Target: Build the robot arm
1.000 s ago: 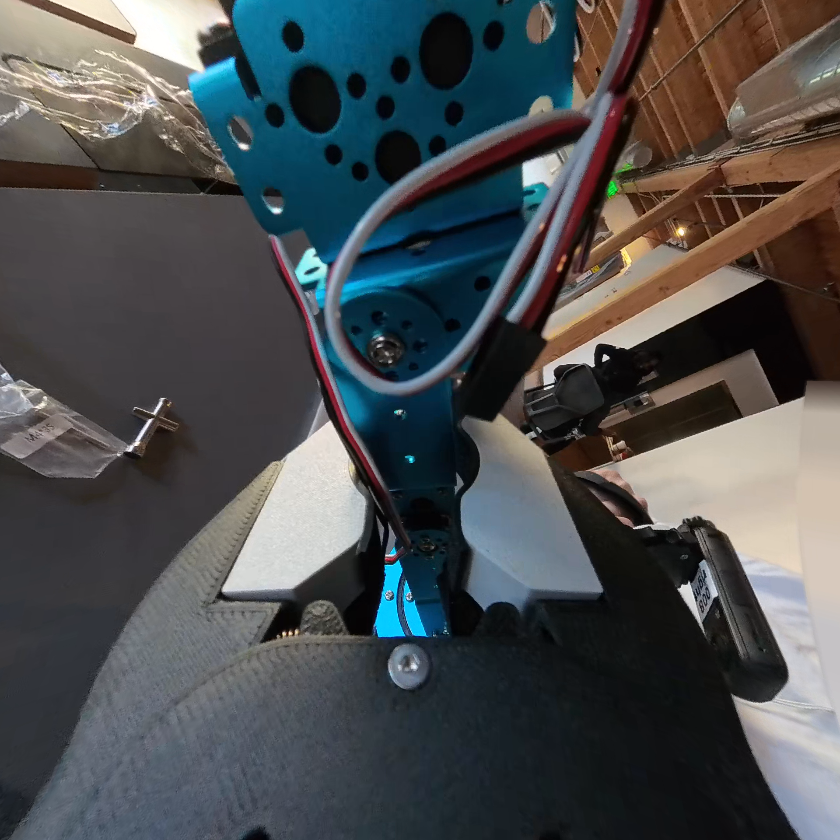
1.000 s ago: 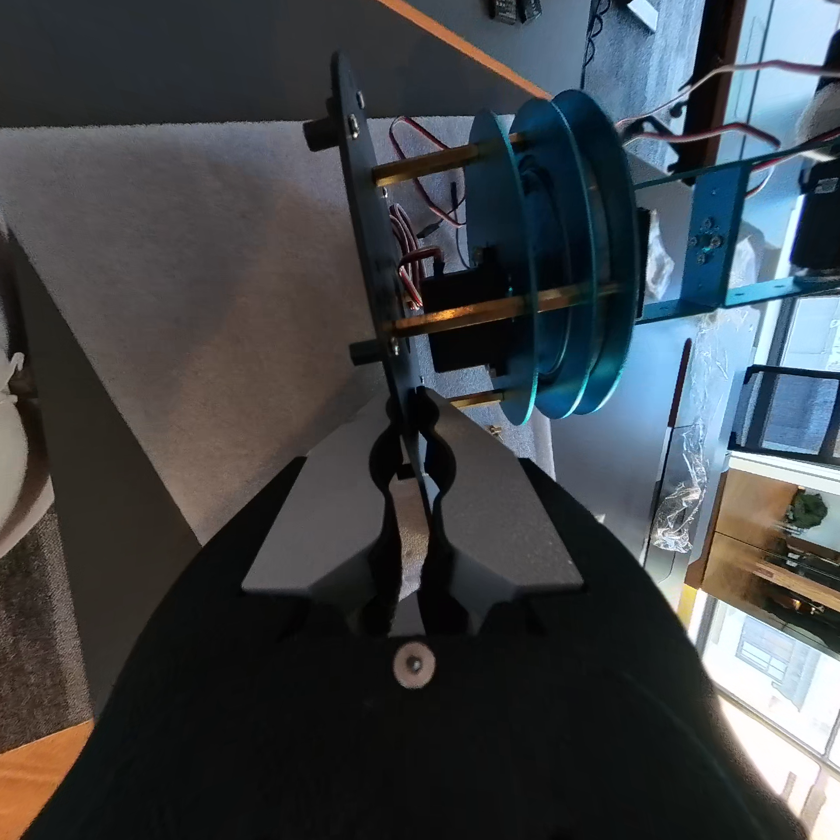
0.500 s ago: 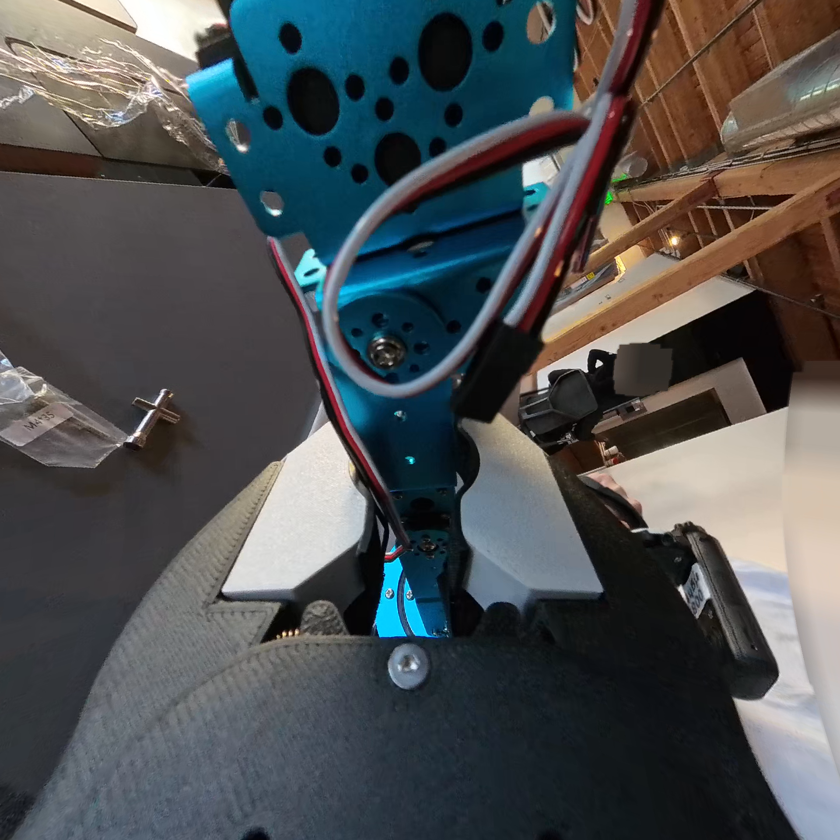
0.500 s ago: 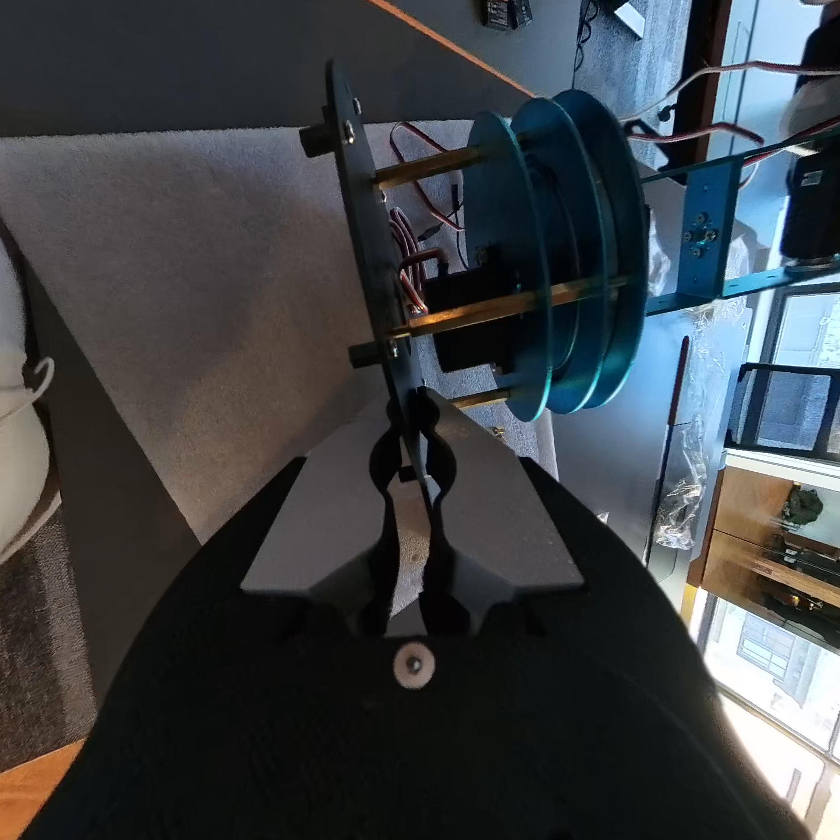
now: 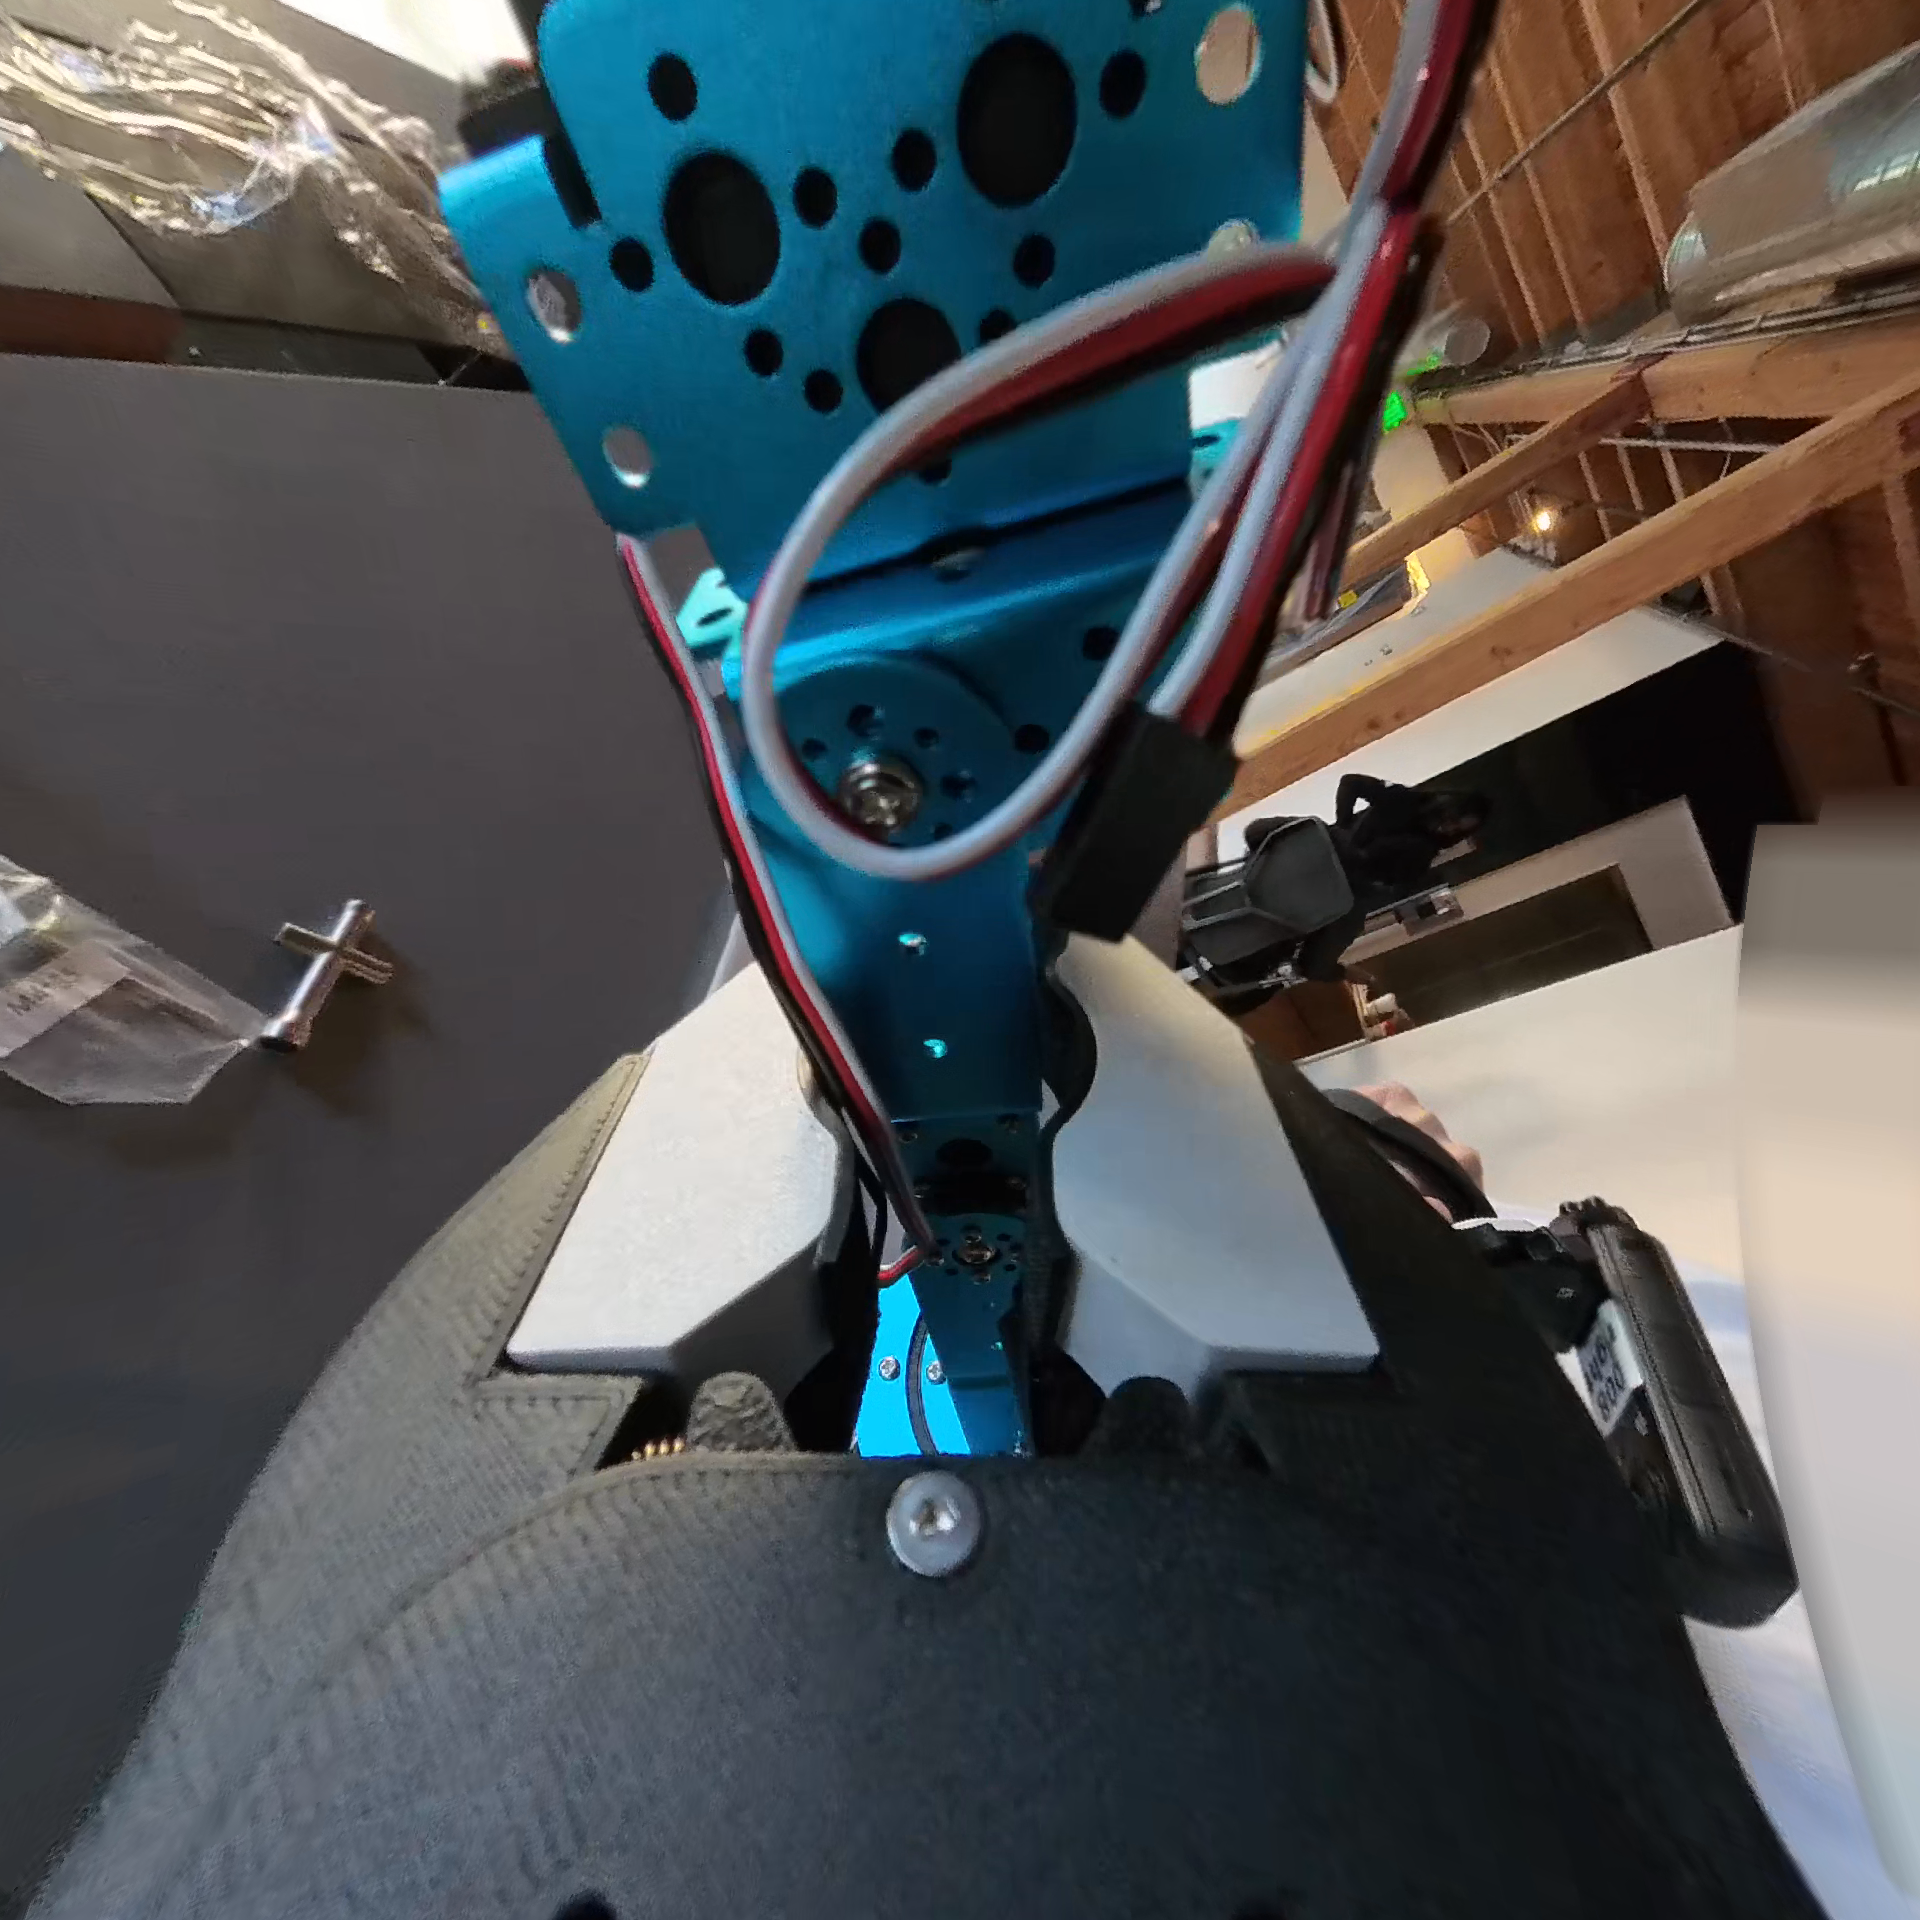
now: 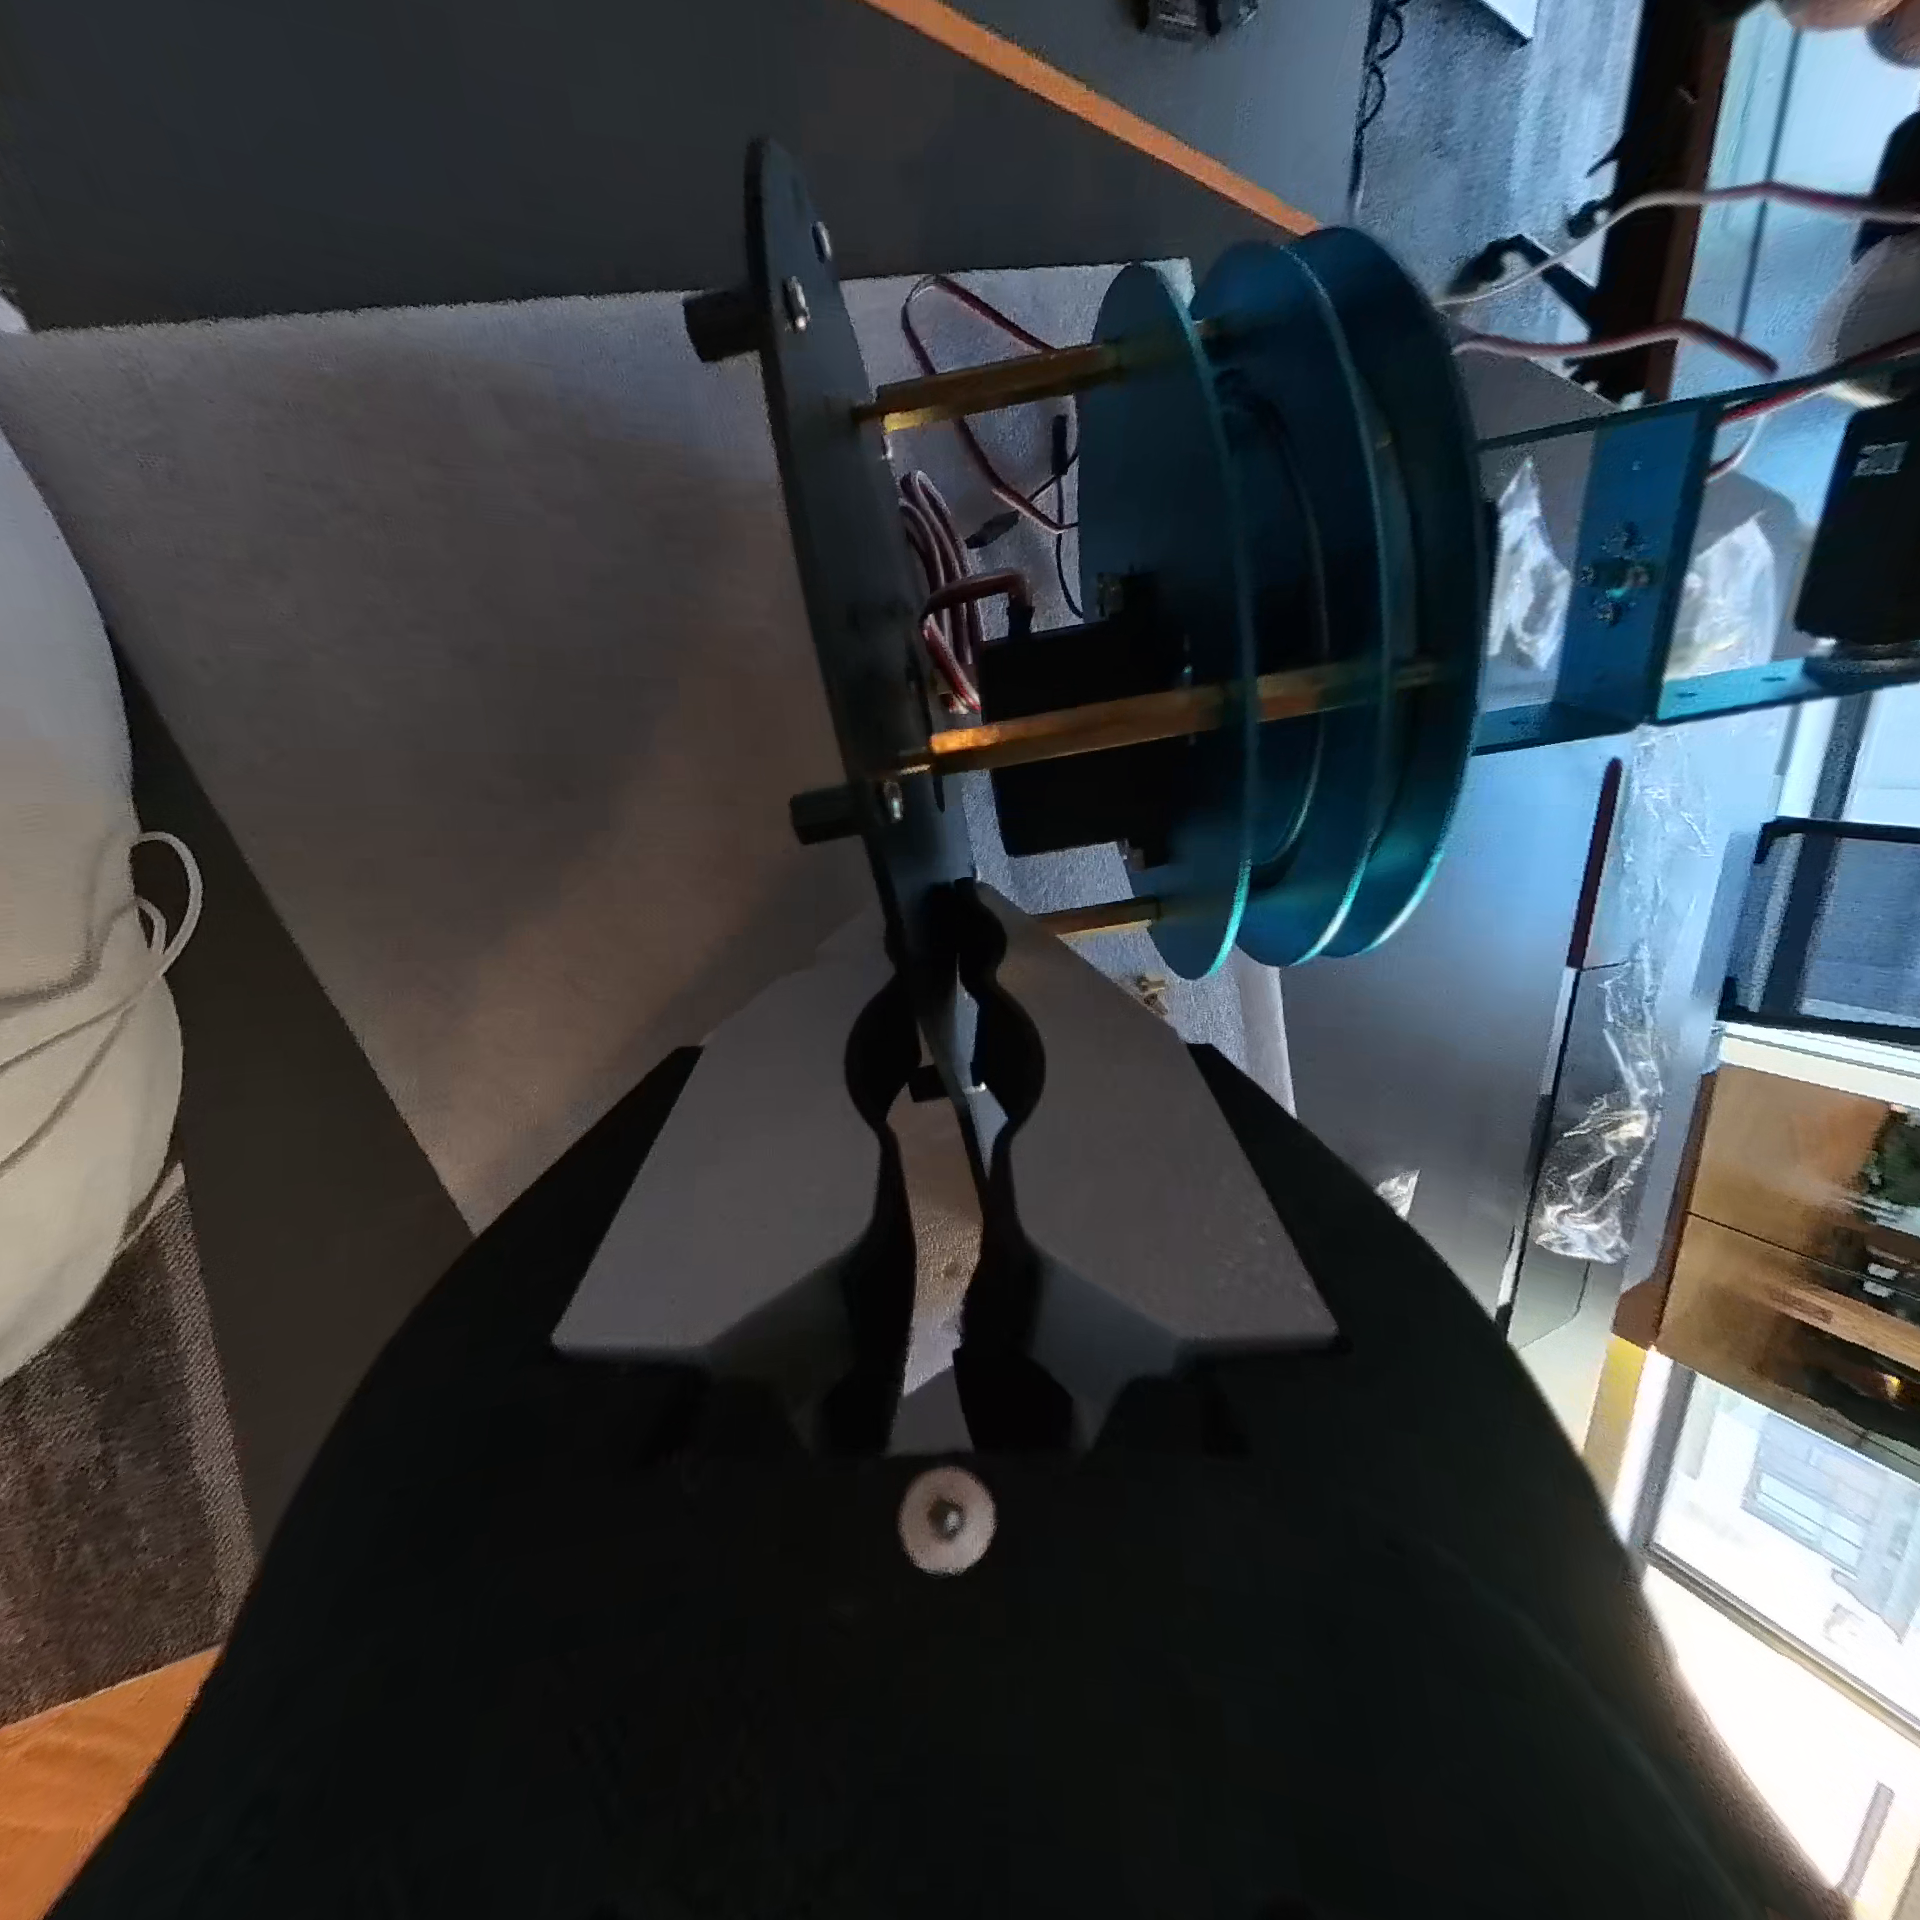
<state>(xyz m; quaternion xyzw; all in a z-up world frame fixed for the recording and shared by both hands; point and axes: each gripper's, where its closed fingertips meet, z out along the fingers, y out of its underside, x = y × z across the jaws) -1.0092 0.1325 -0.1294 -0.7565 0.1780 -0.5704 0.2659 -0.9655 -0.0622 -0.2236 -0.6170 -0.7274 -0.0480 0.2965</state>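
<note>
Left gripper (image 5: 940, 1122) is clamped on the blue bracket (image 5: 914, 966) at frame centre, servo wires (image 5: 997, 665) looping before it and a cross wrench (image 5: 324, 968) at left on the dark table (image 5: 312, 675), while right gripper (image 6: 951, 940) pinches the black plate (image 6: 831, 540) beside blue discs (image 6: 1309, 603).

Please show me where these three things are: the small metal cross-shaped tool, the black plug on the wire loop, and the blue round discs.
metal cross-shaped tool (image 5: 324, 966): left wrist view, where its two bars cross.
black plug (image 5: 1132, 826): left wrist view, middle of its housing.
blue round discs (image 6: 1340, 582): right wrist view, rim of the middle disc.
</note>
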